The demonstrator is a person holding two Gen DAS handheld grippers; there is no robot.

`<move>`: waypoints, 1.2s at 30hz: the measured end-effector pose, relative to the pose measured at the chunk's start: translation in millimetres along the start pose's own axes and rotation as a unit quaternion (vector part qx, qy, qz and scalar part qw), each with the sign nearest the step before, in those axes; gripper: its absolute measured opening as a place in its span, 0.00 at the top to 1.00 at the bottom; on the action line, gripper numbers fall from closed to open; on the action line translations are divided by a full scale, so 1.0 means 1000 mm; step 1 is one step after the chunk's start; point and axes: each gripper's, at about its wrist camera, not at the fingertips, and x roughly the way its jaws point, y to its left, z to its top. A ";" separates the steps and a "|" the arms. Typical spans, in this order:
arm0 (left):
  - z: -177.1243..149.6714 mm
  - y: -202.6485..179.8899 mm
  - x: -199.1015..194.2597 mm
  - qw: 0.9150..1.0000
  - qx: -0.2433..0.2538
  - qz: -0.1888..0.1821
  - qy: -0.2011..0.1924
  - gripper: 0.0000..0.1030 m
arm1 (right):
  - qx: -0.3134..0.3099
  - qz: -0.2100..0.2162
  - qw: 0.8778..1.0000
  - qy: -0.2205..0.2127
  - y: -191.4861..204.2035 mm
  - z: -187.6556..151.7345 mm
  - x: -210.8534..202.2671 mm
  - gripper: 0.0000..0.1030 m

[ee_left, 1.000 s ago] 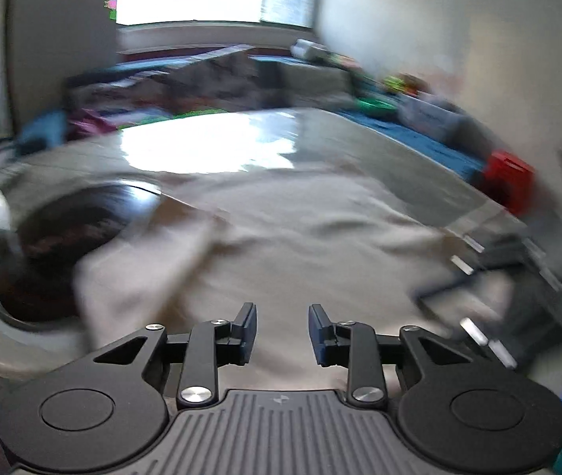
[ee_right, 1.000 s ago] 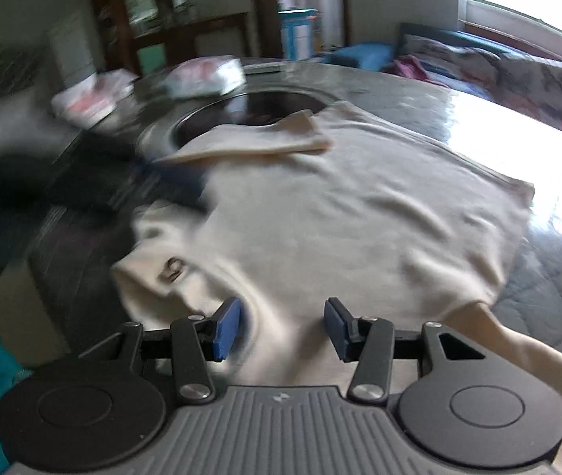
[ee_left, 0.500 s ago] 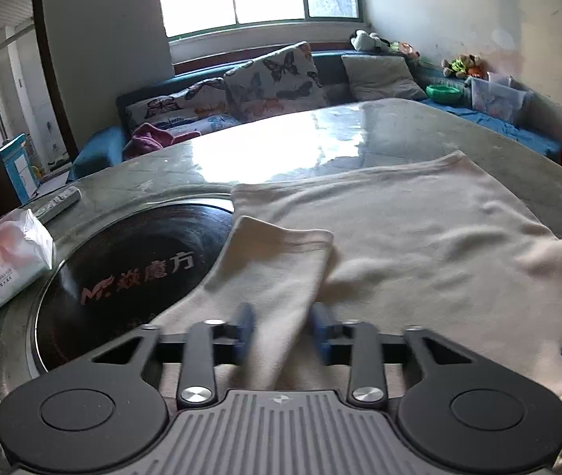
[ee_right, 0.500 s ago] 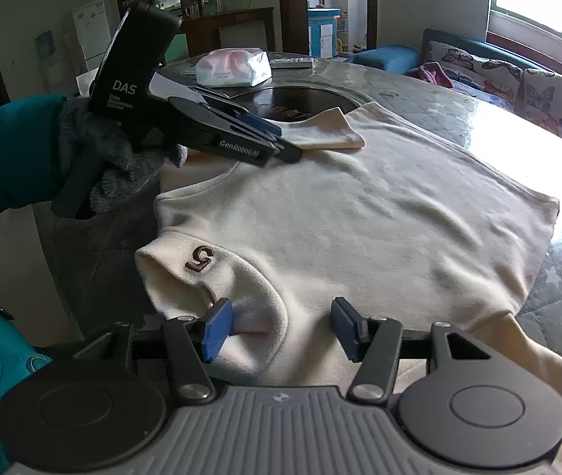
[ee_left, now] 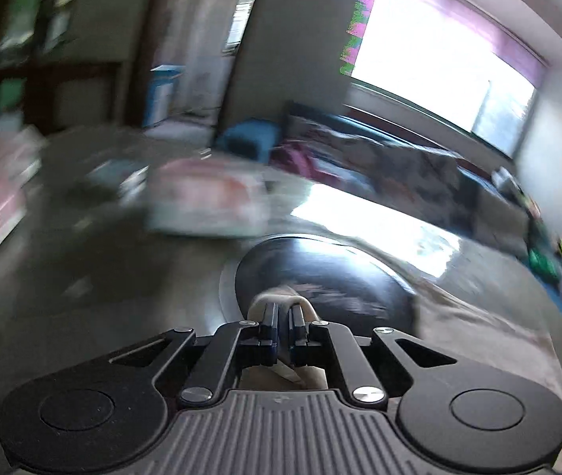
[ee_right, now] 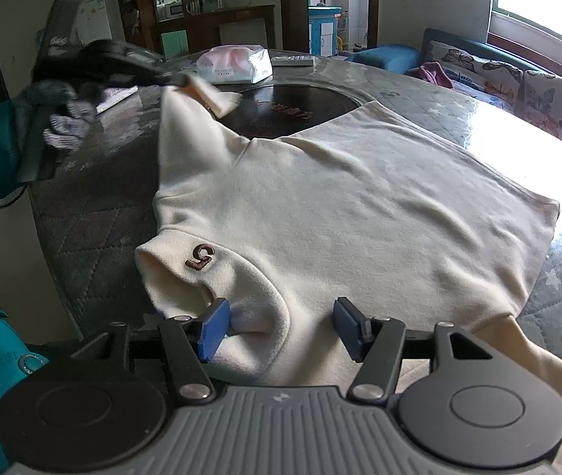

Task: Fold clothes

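Presently the cream sweater (ee_right: 360, 206) lies spread flat on my round table (ee_right: 82, 213), collar end toward my right camera, hem toward the window side. Its collar (ee_right: 185, 273), marked with a small brown embroidered figure, sits folded at the near edge. One sleeve (ee_right: 185, 118) is raised off the surface, running up and away to the left, its cuff (ee_right: 213, 95) hanging folded over. A second sleeve (ee_right: 538, 352) trails off at the lower right, only partly visible.

My left gripper (ee_left: 284, 318) has its jaws drawn together and clamped on cream fabric, a fold of which bulges out past the tips. From the right camera I confirm that this gripper (ee_right: 174, 78) holds the raised sleeve by the cuff end, above the table. The gloved hand (ee_right: 63, 111) carrying it shows a teal cuff behind it; that part is blurred.

My right gripper (ee_right: 279, 326) stands with its blue pads (ee_right: 211, 328) wide apart. The collar area of the sweater lies between and just beyond them; the left pad is at the fabric, but I cannot tell whether it presses it.

Beneath the sweater's far left portion is a dark round inset (ee_right: 292, 111) in the tabletop. Beyond it rest a tissue pack (ee_right: 235, 63) and a remote (ee_right: 292, 61). A sofa with butterfly cushions (ee_right: 518, 83) stands under the window. My left view is heavily blurred.
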 end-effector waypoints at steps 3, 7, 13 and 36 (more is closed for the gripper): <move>-0.004 0.018 -0.001 0.999 -0.009 0.032 0.012 0.93 | -0.003 -0.002 1.000 0.002 0.001 0.000 0.001 0.40; -0.010 0.040 -0.001 0.997 -0.018 0.076 0.029 0.93 | -0.005 -0.004 1.000 0.007 0.002 0.001 0.001 0.40; -0.009 0.019 0.002 0.998 0.027 0.058 0.023 0.78 | -0.005 -0.006 1.000 0.012 0.003 0.004 0.003 0.37; 0.021 -0.023 0.042 0.986 0.152 0.066 0.021 0.79 | 0.003 0.024 1.000 0.015 -0.002 0.009 -0.003 0.29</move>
